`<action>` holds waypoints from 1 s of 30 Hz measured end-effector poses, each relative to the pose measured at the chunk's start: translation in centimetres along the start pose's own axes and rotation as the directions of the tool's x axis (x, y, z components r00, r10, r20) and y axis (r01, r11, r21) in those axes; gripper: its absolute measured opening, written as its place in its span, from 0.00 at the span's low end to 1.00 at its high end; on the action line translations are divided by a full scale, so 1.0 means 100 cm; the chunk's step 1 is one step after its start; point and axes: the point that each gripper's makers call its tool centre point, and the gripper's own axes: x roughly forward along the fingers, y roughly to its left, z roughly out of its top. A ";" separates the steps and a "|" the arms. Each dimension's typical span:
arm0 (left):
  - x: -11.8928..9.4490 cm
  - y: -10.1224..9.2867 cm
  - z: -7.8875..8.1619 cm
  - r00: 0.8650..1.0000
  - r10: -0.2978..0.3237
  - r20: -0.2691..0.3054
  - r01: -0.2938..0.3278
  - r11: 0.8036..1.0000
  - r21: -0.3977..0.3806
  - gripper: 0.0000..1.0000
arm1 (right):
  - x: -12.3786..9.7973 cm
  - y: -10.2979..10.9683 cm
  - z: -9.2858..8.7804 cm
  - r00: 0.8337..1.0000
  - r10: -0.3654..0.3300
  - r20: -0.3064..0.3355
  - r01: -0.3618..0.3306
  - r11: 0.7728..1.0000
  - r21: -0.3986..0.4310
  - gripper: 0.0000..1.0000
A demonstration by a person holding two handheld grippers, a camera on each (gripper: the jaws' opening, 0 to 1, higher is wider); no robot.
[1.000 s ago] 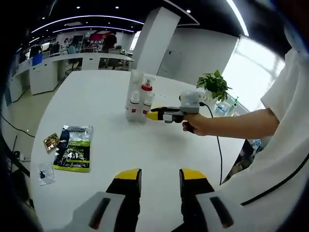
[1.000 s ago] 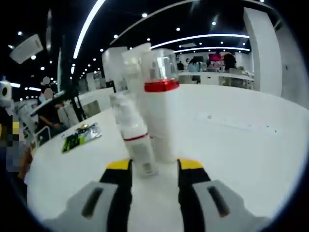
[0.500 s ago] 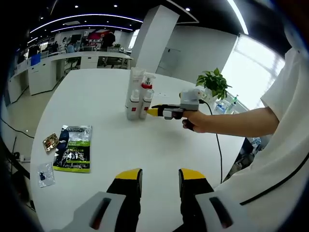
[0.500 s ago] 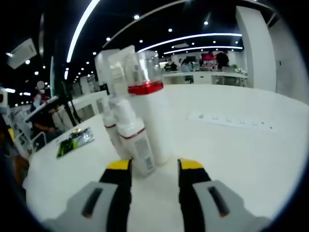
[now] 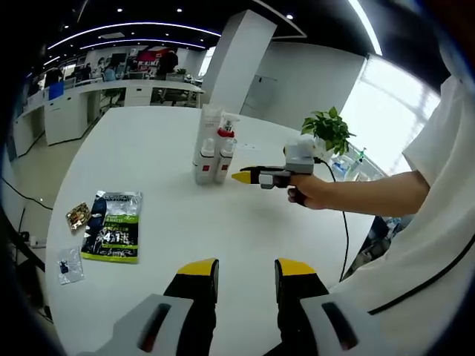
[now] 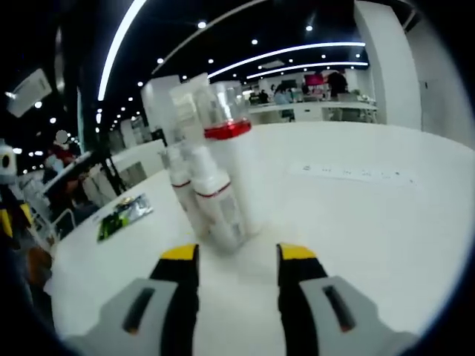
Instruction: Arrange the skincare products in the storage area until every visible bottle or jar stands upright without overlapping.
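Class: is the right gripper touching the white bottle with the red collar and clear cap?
Apart. In the left gripper view, white table shows between the right gripper and the white bottle with the red collar and clear cap; its open jaws hold nothing.

Bright ceiling strip lights [image 5: 111,30] and a glaring window [image 5: 386,96] light the white surface [image 5: 185,222] evenly. The right gripper view is soft, its bottles [image 6: 215,185] blurred; fisheye bending curves the edges.
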 end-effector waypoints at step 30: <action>0.005 0.047 -0.033 0.990 0.123 -0.066 -0.130 0.985 -0.114 0.50 | -0.108 0.077 -0.040 0.997 0.079 0.018 -0.081 0.984 0.157 0.42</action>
